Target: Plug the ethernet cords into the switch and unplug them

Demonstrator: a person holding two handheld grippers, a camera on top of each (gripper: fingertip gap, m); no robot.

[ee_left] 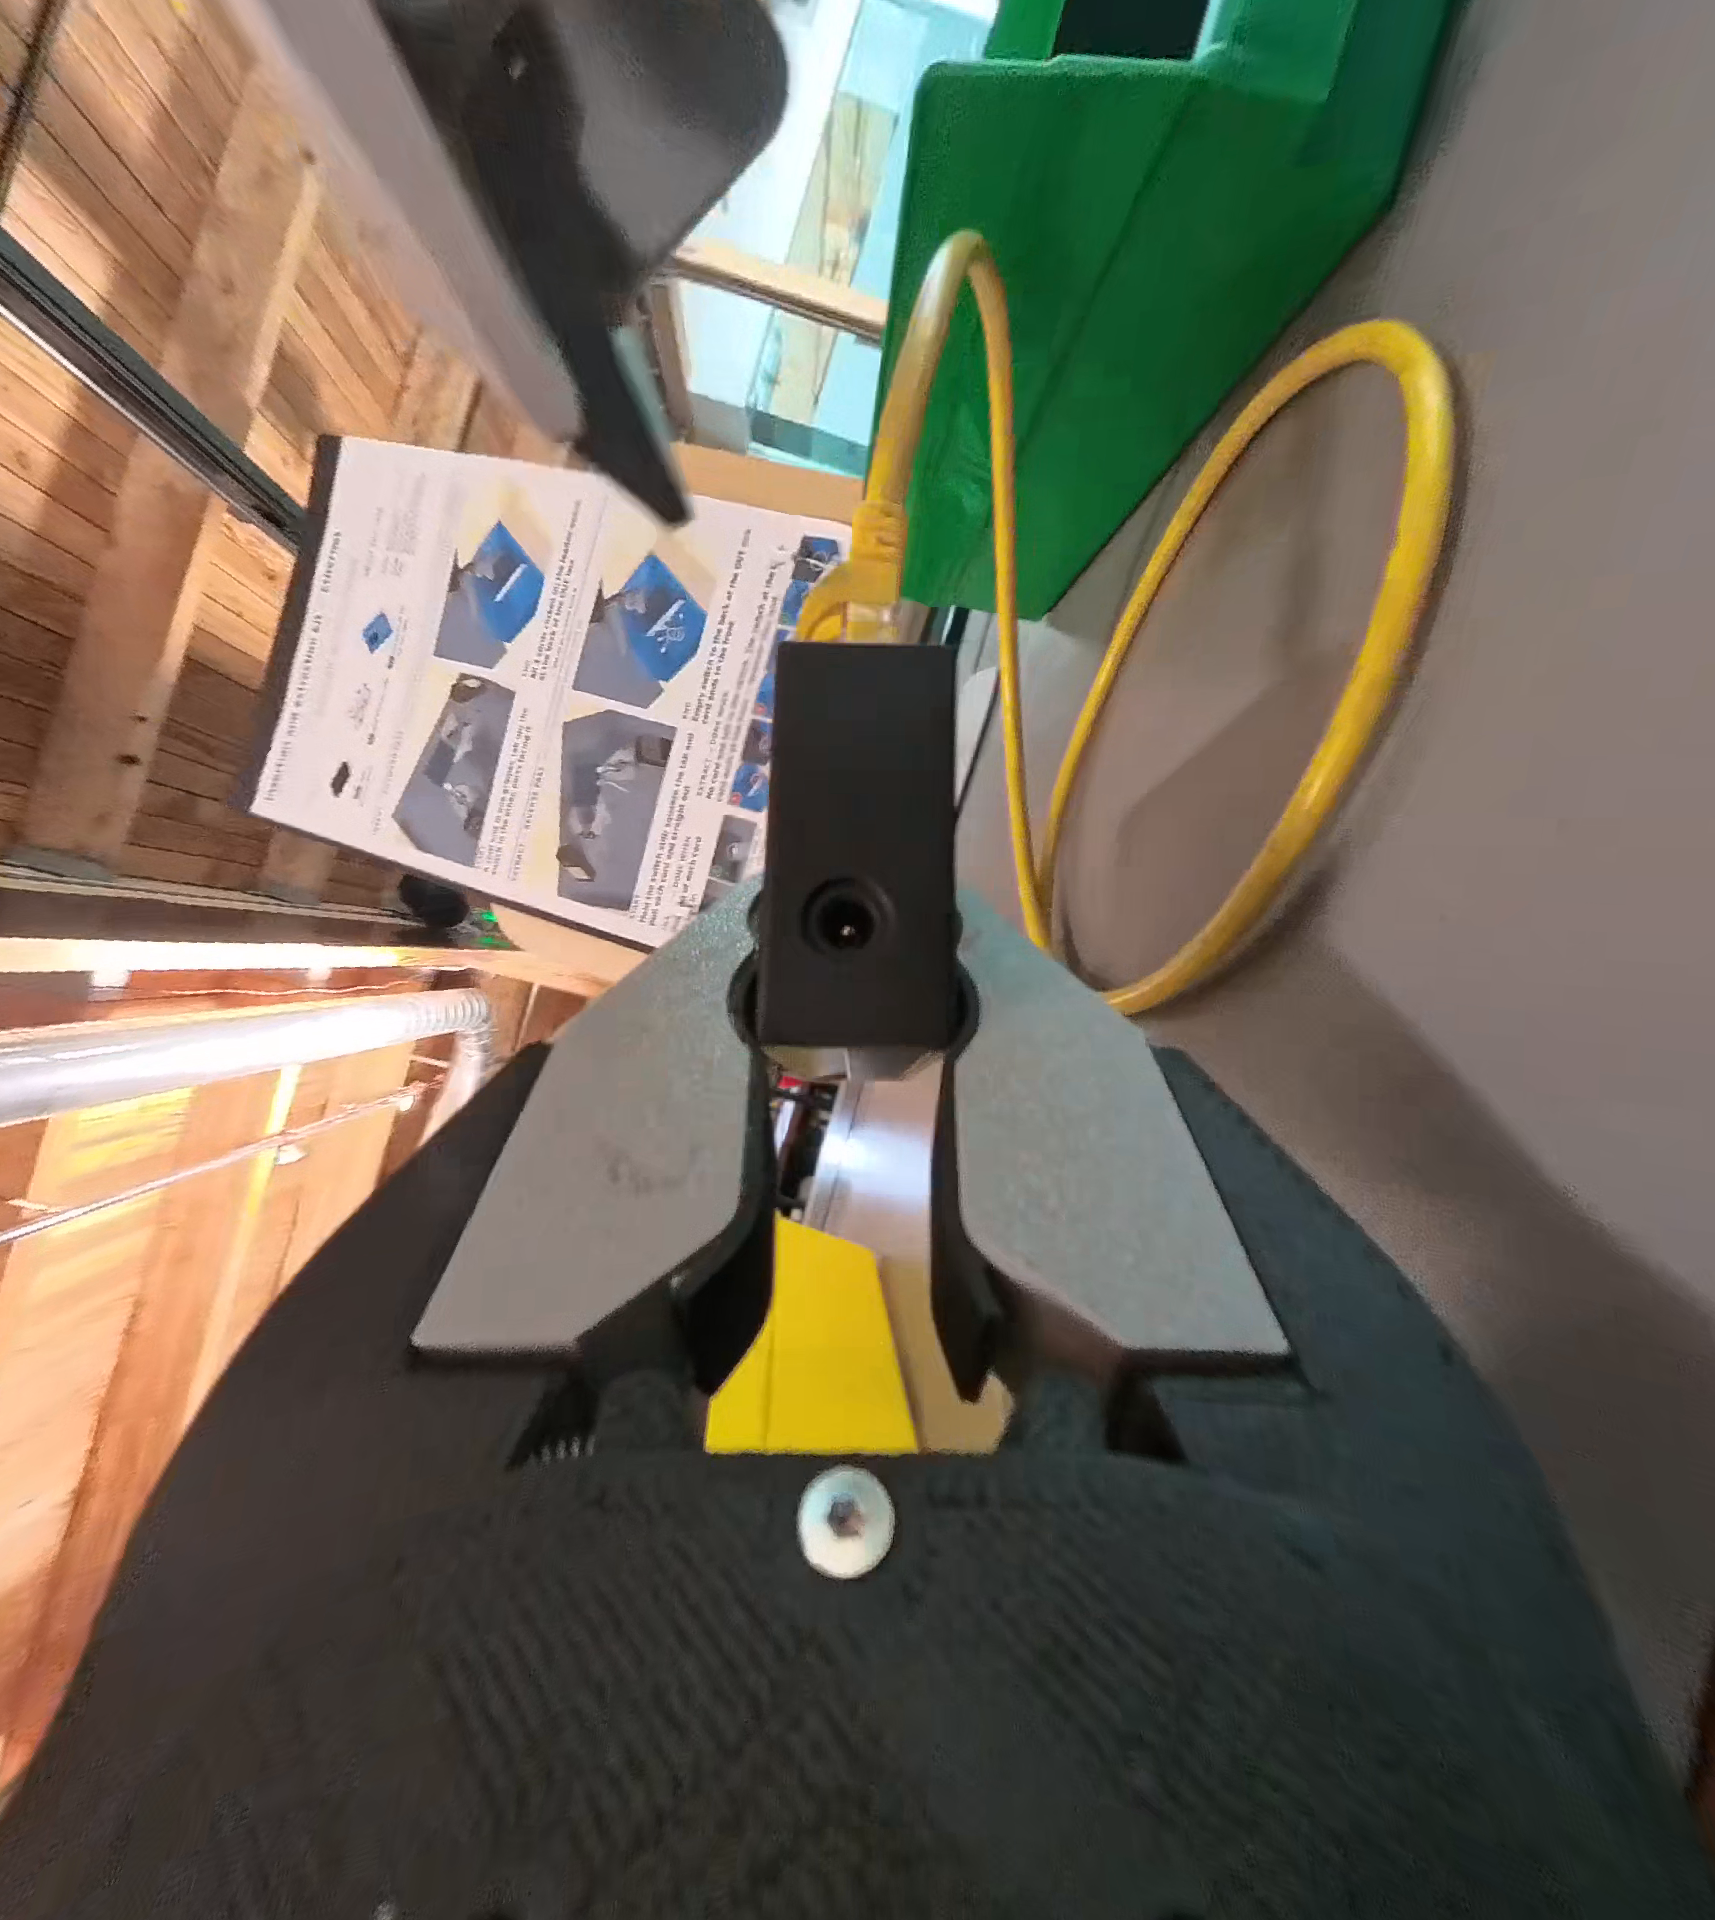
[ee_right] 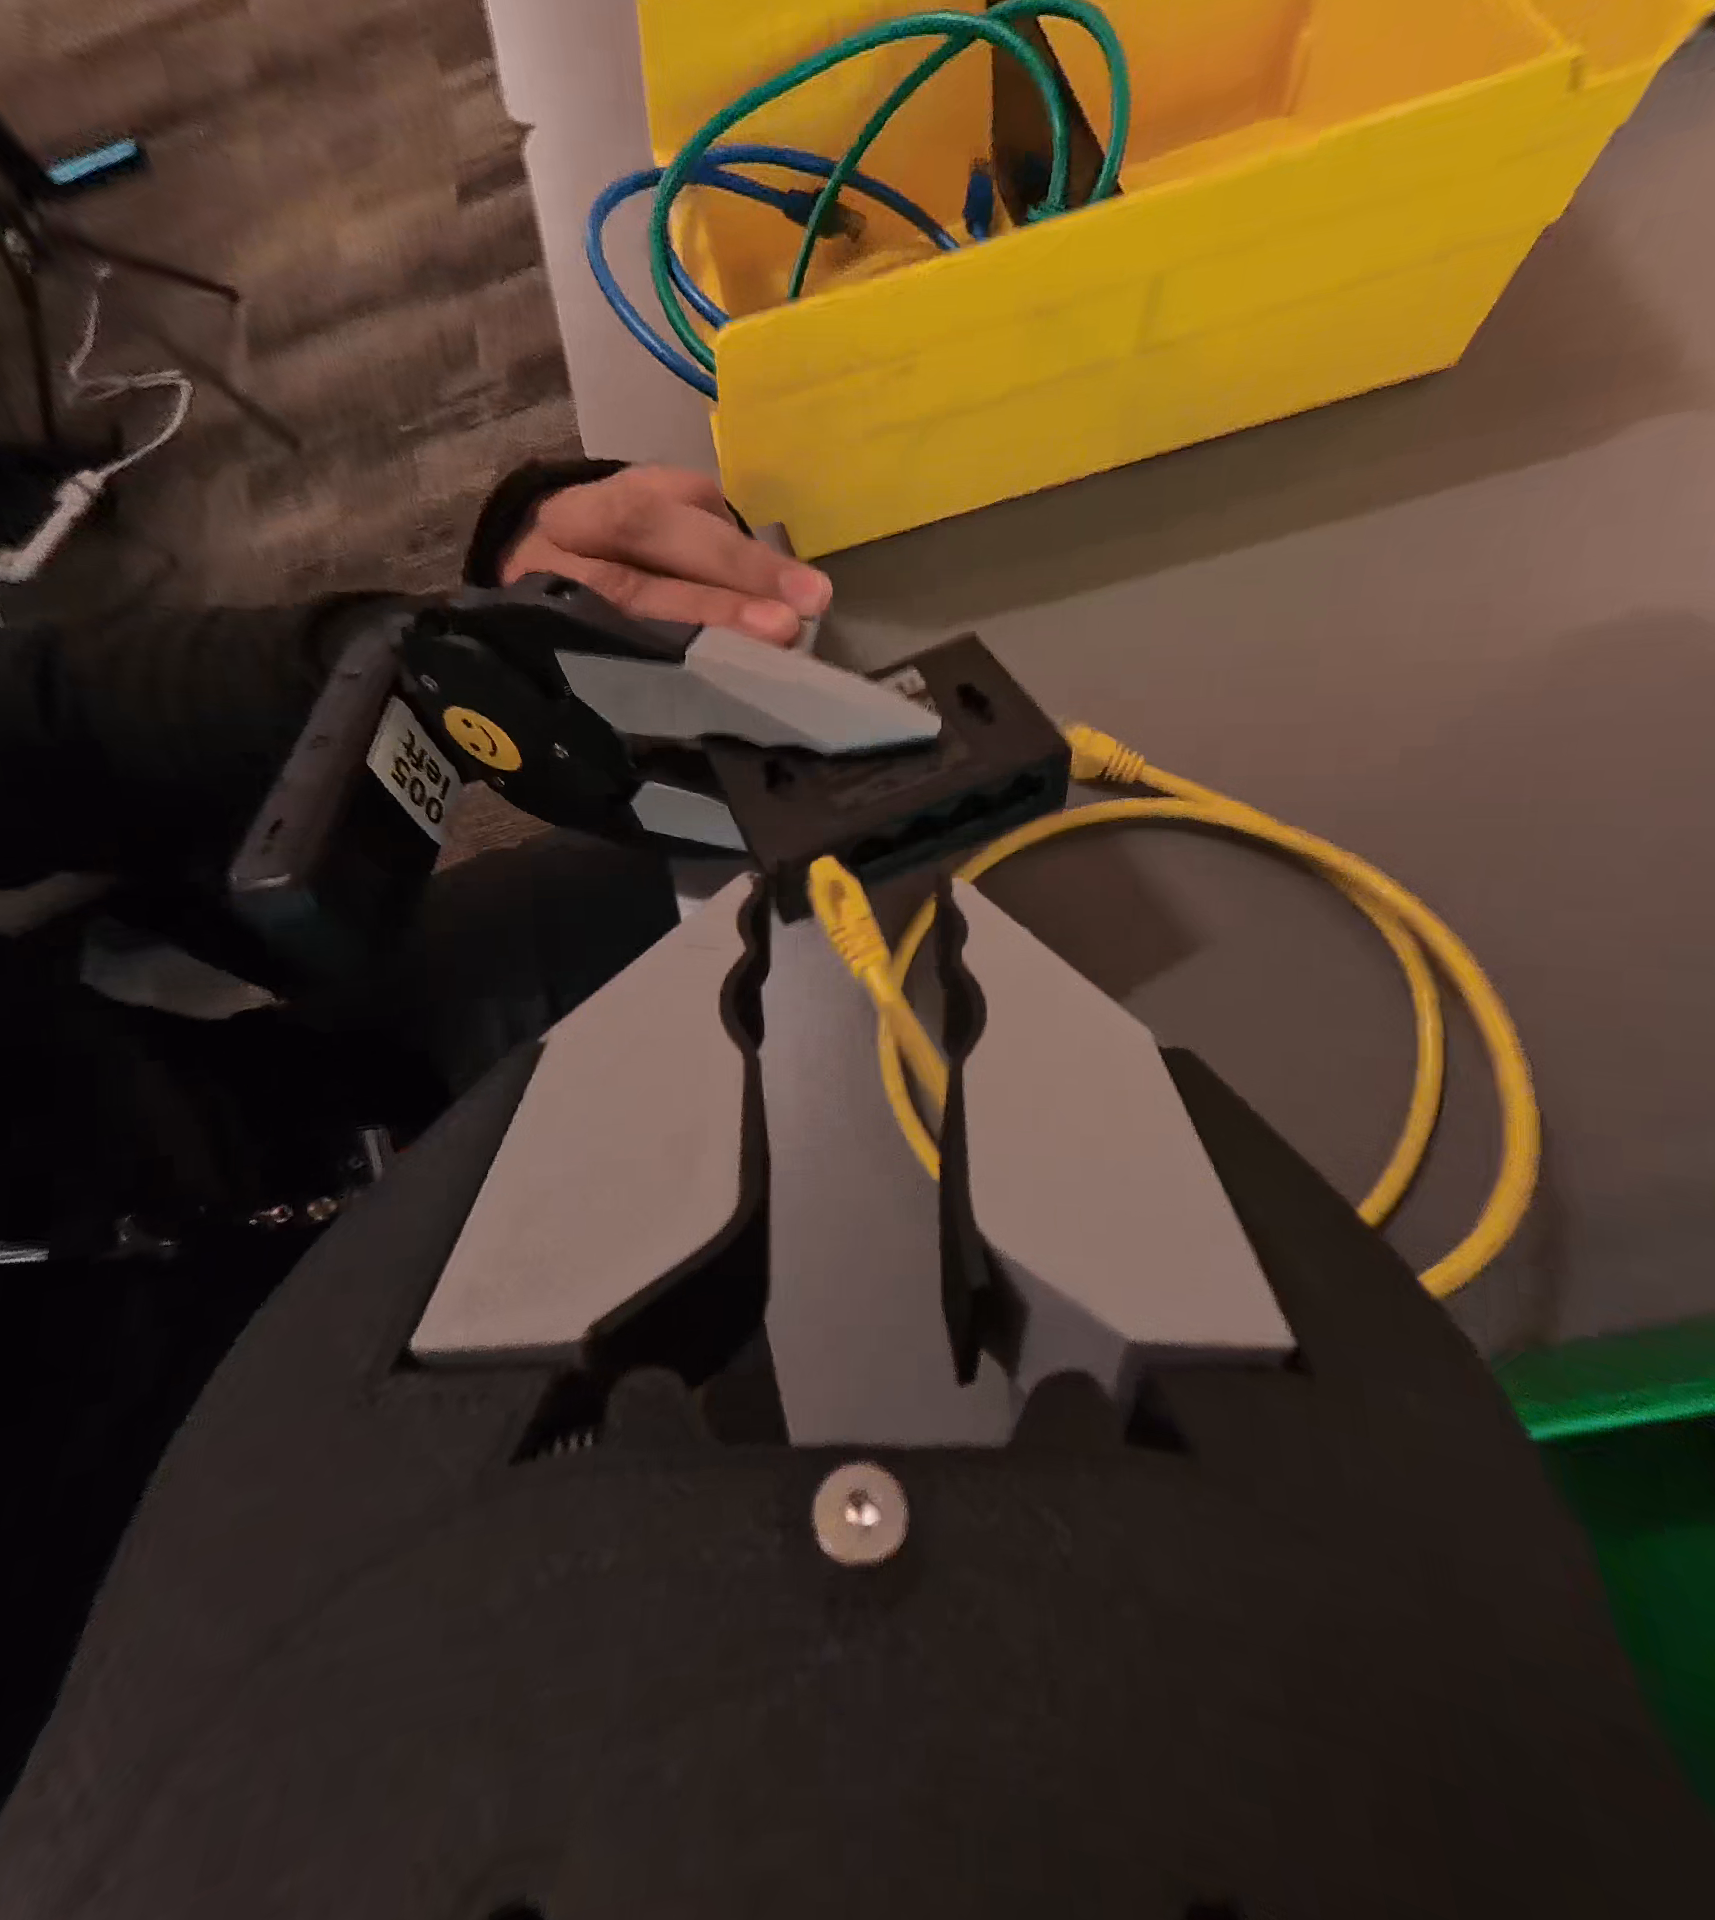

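The switch (ee_right: pixel 920 774), a small black box, sits just left of centre in the right wrist view, held off the surface by the left gripper (ee_right: pixel 832 748), whose grey fingers are pressed onto its top and underside. In the left wrist view the same switch (ee_left: pixel 858 831) stands upright at frame centre, pinched between that gripper's fingers, its round power socket facing the camera.

A yellow cord (ee_right: pixel 1352 935) has both ends at the switch: one plug (ee_right: pixel 848 914) is in or at the port row on the near face, the other (ee_right: pixel 1102 753) meets the box's right end, though whether either is fully seated cannot be told. Its slack lies in a loop on the surface at centre right. The right gripper (ee_right: pixel 848 935) hangs spread, its fingertips either side of the near plug and touching nothing clearly.

Judging from this, the yellow cord looks like the only one in play; a blue cord (ee_right: pixel 624 260) and a green cord (ee_right: pixel 780 125) lie in the yellow bin (ee_right: pixel 1144 353) at the top of the frame, so either more plugging is left or the unplugging is nearly over.

The surface (ee_right: pixel 1455 623) is plain grey. A green bin (ee_left: pixel 1144 312) stands at upper right of the left wrist view, an instruction sheet (ee_left: pixel 479 665) at centre left before wooden slats. Carpet (ee_right: pixel 313 208) fills the upper left of the right wrist view, and a hand (ee_right: pixel 666 561) grips the left gripper.
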